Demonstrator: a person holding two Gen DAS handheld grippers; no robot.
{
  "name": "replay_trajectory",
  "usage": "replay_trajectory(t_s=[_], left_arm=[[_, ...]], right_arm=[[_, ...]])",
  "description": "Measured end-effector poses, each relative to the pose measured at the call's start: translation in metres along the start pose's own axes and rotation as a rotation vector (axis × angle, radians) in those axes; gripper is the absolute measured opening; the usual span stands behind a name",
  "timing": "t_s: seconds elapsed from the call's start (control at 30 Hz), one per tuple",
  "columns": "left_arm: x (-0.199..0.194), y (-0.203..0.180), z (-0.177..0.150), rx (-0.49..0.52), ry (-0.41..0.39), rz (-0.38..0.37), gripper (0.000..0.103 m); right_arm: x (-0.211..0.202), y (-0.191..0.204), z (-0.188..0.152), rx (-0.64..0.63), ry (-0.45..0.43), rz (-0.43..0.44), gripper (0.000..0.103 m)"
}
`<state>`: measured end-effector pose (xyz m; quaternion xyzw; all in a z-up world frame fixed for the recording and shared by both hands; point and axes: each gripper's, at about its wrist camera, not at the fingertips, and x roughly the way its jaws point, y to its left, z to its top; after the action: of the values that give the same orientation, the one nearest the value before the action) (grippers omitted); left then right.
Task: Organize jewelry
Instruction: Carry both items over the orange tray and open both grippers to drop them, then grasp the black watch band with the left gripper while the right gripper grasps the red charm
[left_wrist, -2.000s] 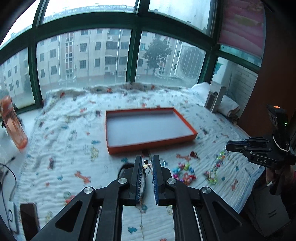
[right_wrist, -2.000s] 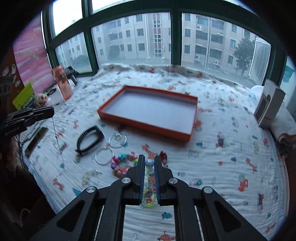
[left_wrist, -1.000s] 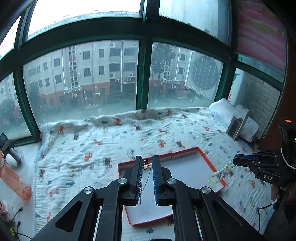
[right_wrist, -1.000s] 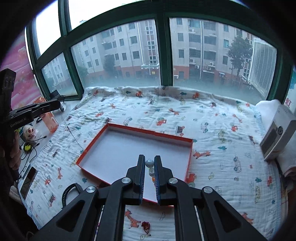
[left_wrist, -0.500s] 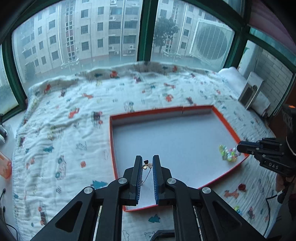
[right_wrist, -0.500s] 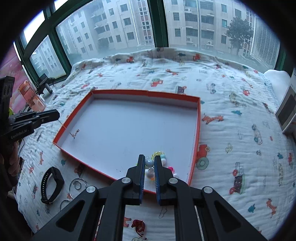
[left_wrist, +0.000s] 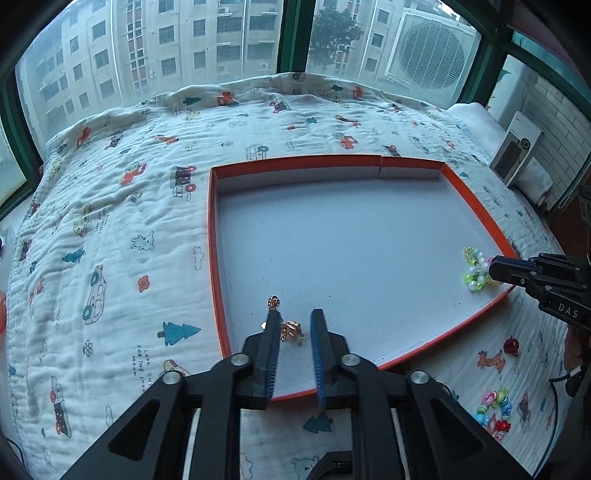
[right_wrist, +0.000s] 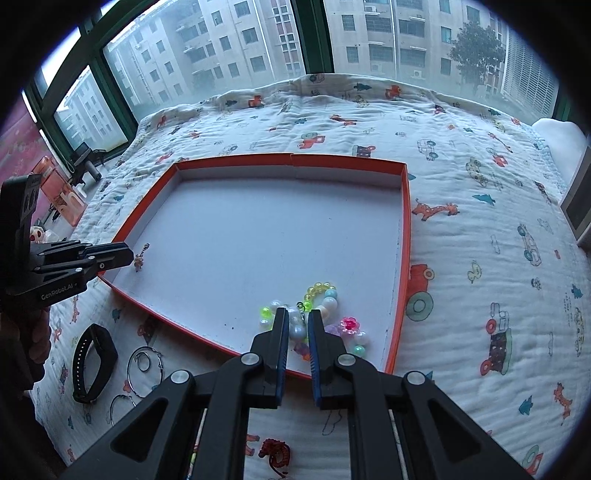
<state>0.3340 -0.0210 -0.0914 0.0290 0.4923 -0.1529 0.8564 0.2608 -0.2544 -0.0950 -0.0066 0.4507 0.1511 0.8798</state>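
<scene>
An orange-rimmed tray (left_wrist: 216, 236) with a white floor lies on the patterned blanket; it also shows in the right wrist view (right_wrist: 406, 221). My left gripper (left_wrist: 295, 317) is open over the tray's near left corner, with a thin gold necklace (left_wrist: 290, 330) lying on the tray floor between its fingers. My right gripper (right_wrist: 297, 315) is open over the tray's near right corner, above a colourful bead bracelet (right_wrist: 325, 295) resting in the tray. In the left wrist view the bracelet (left_wrist: 474, 267) lies by the right gripper's tip.
On the blanket outside the tray lie a black wristband (right_wrist: 92, 363), silver hoop rings (right_wrist: 142, 365), a red charm (right_wrist: 275, 452) and a colourful bead bracelet (left_wrist: 495, 408). A white box (left_wrist: 517, 155) stands at the far right. An orange bottle (right_wrist: 61, 194) stands at the left.
Both grippers opened and lowered over the tray. The necklace dropped from the left gripper onto the tray floor, and the bead bracelet left the right gripper and lies in the tray.
</scene>
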Motion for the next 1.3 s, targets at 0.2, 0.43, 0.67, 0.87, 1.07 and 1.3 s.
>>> replay_trajectory(t_s=[0.2,0.43,0.67,0.87,1.07,1.3], left_arm=[[-0.017,-0.003,-0.003,-0.015,-0.016,0.009,0.042],[-0.058,-0.019,-0.03,-0.007,-0.039,0.028,0.068],[-0.063,-0.037,-0.076,0.0,0.016,0.009,0.069],[-0.056,-0.041,-0.093,-0.005,0.04,-0.005,0.069],[-0.05,-0.043,-0.094,0.022,0.058,-0.006,0.069],[-0.042,-0.042,-0.097,0.023,0.068,-0.006,0.069]], right_arm=[[-0.014,0.005,-0.002,-0.016,-0.021,-0.026,0.031],[-0.046,0.017,-0.014,-0.036,-0.071,-0.047,0.055],[-0.059,0.026,-0.038,-0.023,-0.063,-0.03,0.057],[-0.065,0.031,-0.056,-0.012,-0.046,-0.01,0.057],[-0.063,0.034,-0.074,-0.019,-0.012,-0.003,0.057],[-0.057,0.029,-0.084,-0.004,0.019,0.007,0.057]])
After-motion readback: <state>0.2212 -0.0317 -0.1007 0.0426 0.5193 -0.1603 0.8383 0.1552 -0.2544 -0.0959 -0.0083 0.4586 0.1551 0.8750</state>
